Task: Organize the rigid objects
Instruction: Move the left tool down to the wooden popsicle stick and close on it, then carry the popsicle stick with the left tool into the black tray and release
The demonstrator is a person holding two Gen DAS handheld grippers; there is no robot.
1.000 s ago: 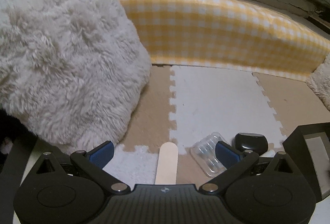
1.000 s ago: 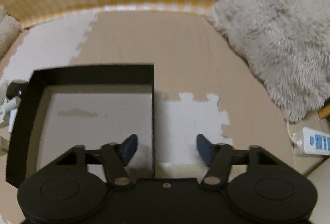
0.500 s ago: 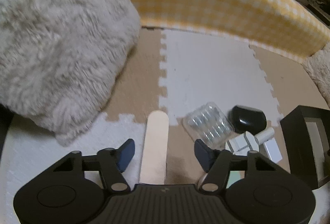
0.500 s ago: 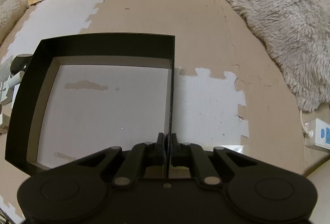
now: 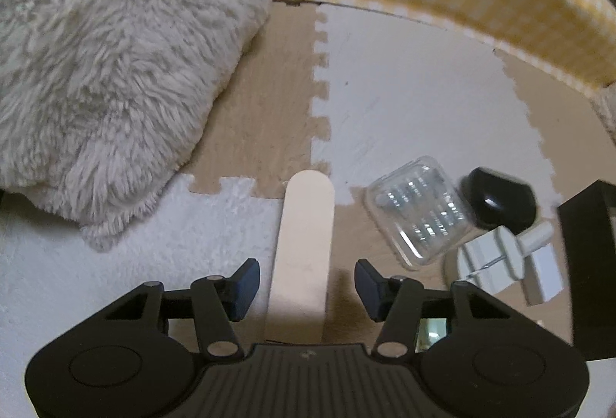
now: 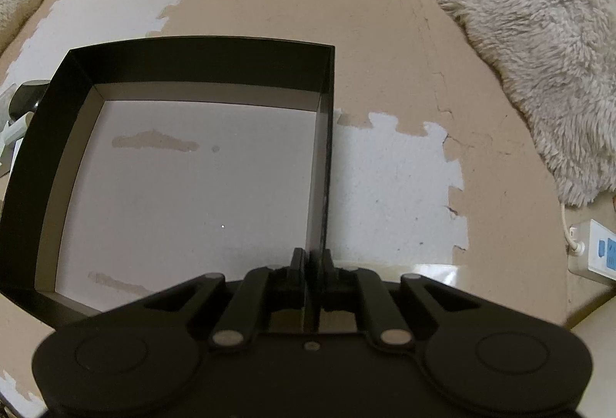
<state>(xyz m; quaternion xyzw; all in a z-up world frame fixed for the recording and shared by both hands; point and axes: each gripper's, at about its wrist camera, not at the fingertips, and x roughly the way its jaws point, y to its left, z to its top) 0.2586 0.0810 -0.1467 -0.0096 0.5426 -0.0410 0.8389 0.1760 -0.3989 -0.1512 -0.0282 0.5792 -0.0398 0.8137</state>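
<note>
A flat wooden stick [image 5: 304, 248], pale and rounded at its far end, is lying on the foam floor mat [image 5: 404, 91] directly between the fingers of the left gripper [image 5: 306, 285]. Its long axis is running straight away from the gripper, from near to far, so the jaws are straddling its narrow width. The blue pads [image 5: 246, 283] are standing apart, with a clear gap on each side of the stick; they have just been closing in, but are not touching it. The gripper is pointing steeply down at the floor.

To the right of the stick, a clear plastic case [image 5: 419, 210] is lying near a black rounded object [image 5: 500, 200] and a small white device [image 5: 504, 260]. A fluffy cream cushion [image 5: 107, 64] is filling the far left.

The right gripper [image 6: 311, 264] is clamped tight on the right-hand wall of an empty black box [image 6: 184, 64], its fingers pinching the thin wall from both sides, also pointing steeply down. The box is lying to the right of the small objects.

Judging from this, the left hand is nearer the stick and needs only to close across its width.
</note>
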